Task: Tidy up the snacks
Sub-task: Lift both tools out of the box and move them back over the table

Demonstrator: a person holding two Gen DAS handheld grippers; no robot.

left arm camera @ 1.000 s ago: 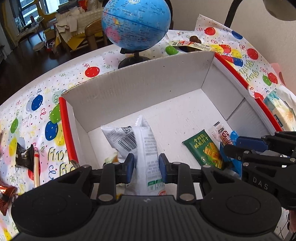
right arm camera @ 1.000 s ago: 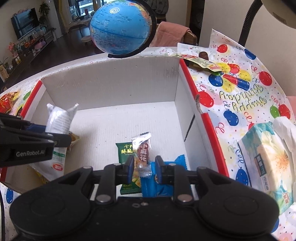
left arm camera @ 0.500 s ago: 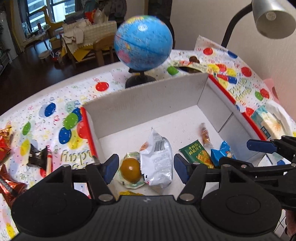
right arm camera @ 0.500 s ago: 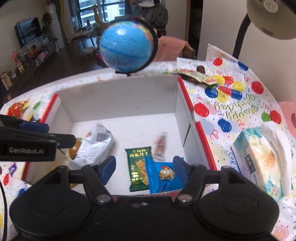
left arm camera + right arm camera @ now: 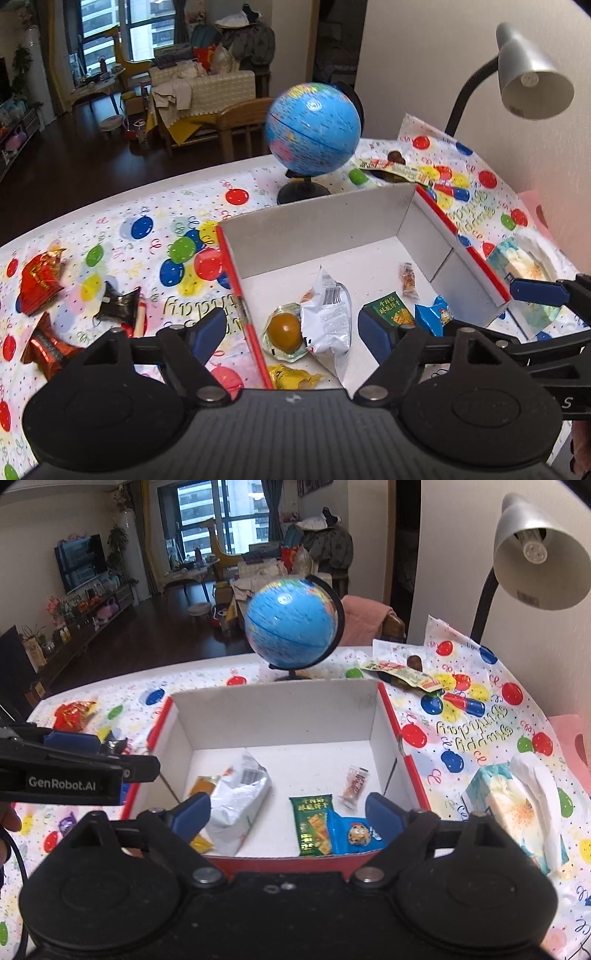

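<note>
Inside the white box [image 5: 273, 716] lie a silver pouch [image 5: 240, 801], a green packet [image 5: 312, 823], a blue cookie pack [image 5: 354, 834] and a small candy [image 5: 354, 784], while above it the left gripper [image 5: 291, 332] and right gripper [image 5: 288, 814], jaws just spread wide, hold nothing, with red wrappers [image 5: 40, 277] on the tablecloth [image 5: 155, 229] near a globe [image 5: 312, 133].

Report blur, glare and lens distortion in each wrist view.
Left wrist view: the globe is motion-smeared with a glare spot, and the table edge bows from the fisheye. Right wrist view: the globe is likewise soft, the lamp bulb shows no blown-out glare, and the corners vignette dark.
</note>
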